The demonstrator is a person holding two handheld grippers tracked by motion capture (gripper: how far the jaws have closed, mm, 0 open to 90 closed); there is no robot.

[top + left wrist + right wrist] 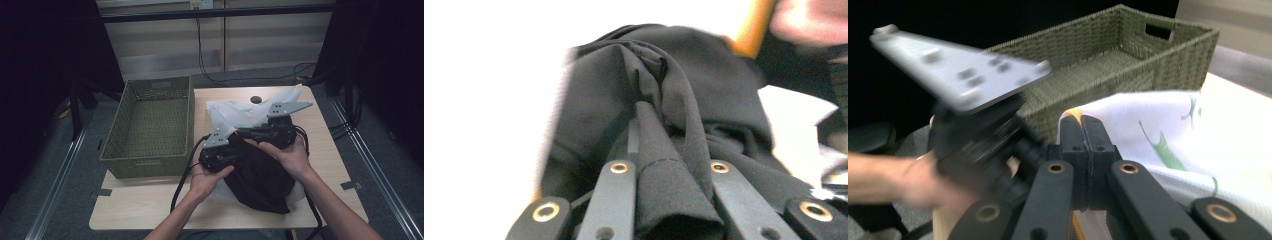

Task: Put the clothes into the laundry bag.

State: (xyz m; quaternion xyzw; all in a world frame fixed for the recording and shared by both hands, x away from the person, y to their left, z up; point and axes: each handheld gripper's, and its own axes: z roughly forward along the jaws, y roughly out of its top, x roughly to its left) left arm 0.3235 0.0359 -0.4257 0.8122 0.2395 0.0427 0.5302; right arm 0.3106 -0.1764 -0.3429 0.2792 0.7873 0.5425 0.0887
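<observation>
A soft, matte black garment (265, 175) lies crumpled in folds at the near middle of the pale wooden table (140, 205), partly inside a thin, crinkly white plastic bag (235, 112) with green print. A rectangular woven olive basket (150, 125) stands just left, clear of both hands. The left gripper (220, 152) pinches a bunched fold of the garment, while the right gripper (250, 132), just beside it, is pressed together on the bag's edge.

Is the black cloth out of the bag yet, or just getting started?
Halfway. The left gripper is shut on a fold of the black cloth, and the right gripper pinches the white plastic bag. The cloth lies partly in the bag; the green woven basket holds nothing yet.
</observation>
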